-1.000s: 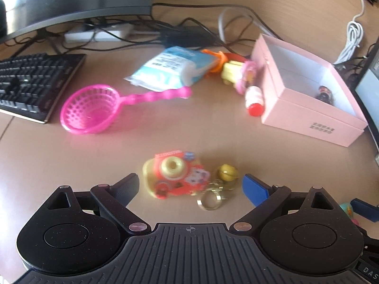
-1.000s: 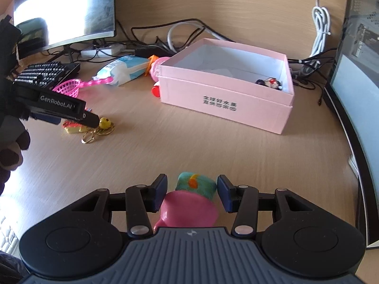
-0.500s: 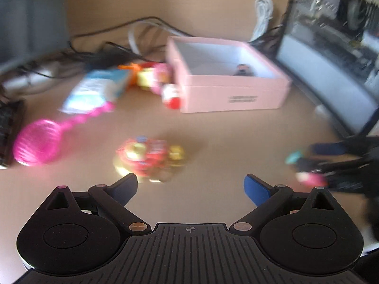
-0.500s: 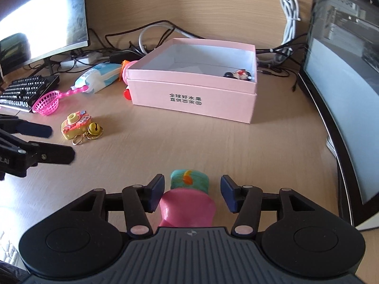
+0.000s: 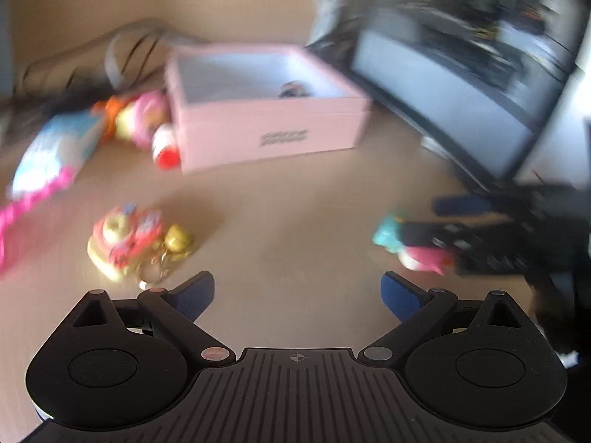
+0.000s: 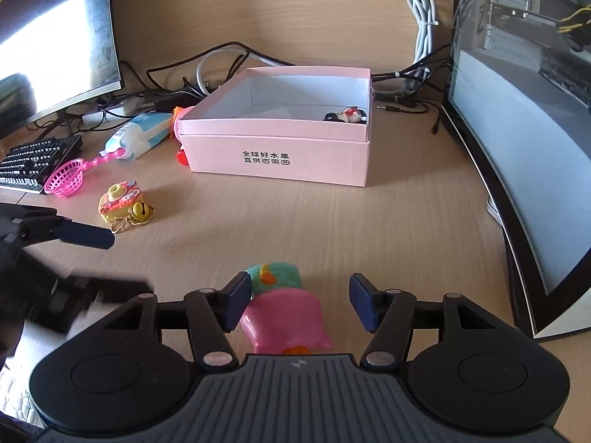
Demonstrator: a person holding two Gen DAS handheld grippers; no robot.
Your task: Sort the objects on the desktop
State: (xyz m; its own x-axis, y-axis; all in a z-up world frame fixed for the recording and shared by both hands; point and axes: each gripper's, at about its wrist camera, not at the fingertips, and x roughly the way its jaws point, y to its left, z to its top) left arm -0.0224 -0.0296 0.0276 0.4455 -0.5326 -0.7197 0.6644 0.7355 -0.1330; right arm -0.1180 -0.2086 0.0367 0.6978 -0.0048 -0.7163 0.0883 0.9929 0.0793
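Observation:
A pink and teal toy [image 6: 280, 310] lies on the desk between the fingers of my right gripper [image 6: 300, 295]. Its jaws are opening: the right pad stands clear of the toy and the left one is just beside it. The blurred left wrist view shows that toy [image 5: 388, 236] at the right, and my left gripper [image 5: 297, 291] open over bare desk. A yellow and red toy camera with a bell keychain [image 6: 118, 199] lies left of centre, near a left fingertip [image 6: 85, 234]. The open pink box [image 6: 280, 147] behind holds a small figure [image 6: 345, 115].
A pink scoop basket [image 6: 66, 181], a tissue pack [image 6: 144, 134] and more toys lie left of the box. A keyboard [image 6: 33, 158] and a monitor [image 6: 48, 48] stand at the left, another screen [image 6: 517, 170] at the right. Cables run along the back wall.
My right gripper's jaws have widened around the pink and teal toy. The left gripper has swung away from the toy camera, so its view now faces the box and the right gripper.

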